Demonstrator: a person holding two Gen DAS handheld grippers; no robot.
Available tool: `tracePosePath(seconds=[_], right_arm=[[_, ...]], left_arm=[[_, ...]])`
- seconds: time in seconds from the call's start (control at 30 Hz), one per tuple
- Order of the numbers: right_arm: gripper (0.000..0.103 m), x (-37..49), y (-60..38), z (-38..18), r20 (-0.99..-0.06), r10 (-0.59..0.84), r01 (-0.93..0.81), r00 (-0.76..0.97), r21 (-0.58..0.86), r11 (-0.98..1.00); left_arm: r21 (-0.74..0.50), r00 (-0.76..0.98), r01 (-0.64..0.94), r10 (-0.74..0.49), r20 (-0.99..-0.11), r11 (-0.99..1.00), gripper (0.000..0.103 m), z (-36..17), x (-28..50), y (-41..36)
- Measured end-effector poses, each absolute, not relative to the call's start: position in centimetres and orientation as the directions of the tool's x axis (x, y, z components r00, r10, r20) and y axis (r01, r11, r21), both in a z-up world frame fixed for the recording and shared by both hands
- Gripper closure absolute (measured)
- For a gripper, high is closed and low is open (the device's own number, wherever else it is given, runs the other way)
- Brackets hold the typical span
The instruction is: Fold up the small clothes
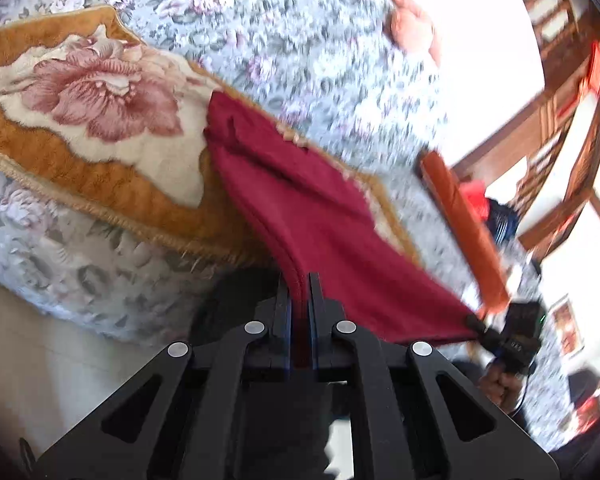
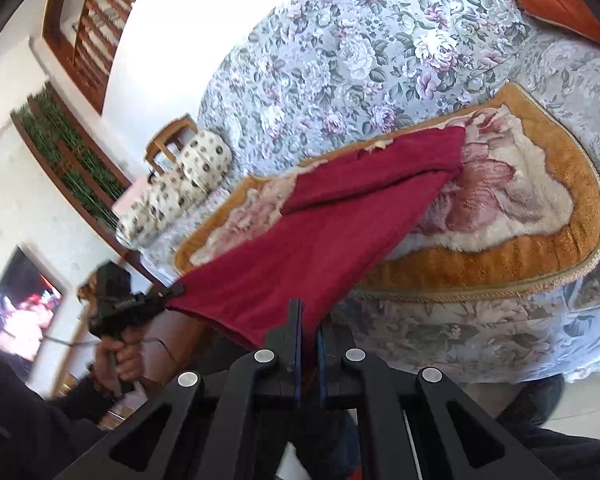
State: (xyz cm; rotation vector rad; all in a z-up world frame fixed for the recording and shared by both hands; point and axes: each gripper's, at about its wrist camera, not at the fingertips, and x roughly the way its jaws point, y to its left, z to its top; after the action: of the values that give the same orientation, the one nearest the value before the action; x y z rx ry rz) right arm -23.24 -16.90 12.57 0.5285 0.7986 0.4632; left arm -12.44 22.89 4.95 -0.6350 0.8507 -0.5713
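Left wrist cam sits behind its own closed fingers, tilted down, close over the bed edge, facing the gold floral mat. Right wrist cam same setup, facing that mat from the other side. Both share red cloth, floral bedspread; each sees the other gripper

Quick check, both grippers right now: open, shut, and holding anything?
Left gripper: shut on one edge of the red cloth.
Right gripper: shut on the same red cloth's other edge, its far end lying on the floral cushion.
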Motion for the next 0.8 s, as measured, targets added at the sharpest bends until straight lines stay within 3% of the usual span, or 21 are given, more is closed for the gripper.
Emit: tracePosePath(seconds=[0.17, 0.33, 0.8], right_arm=[[0.098, -17.2, -20.3, 10.9, -0.428, 0.634, -0.075, 0.644, 0.789, 0.610], [0.098, -9.4, -22.7, 9.5, -0.405, 0.614, 0.016, 0.678, 0.843, 0.538], [0.098, 9.7, -26.8, 5.1, -0.517, 0.493, 0.123, 0.700, 0.767, 0.630]], left_arm=[[-0.868, 0.591, 0.063, -0.719, -0.365, 0.492, 0.098, 4.2, -5.3, 23.3], [-0.892, 0.641, 0.005, -0.686, -0.345, 0.452, 0.098, 4.3, 1.7, 22.0], [-0.742, 0.653, -0.057, -0.537, -0.534, 0.668, 0.098, 1.7, 18.2, 16.7]])
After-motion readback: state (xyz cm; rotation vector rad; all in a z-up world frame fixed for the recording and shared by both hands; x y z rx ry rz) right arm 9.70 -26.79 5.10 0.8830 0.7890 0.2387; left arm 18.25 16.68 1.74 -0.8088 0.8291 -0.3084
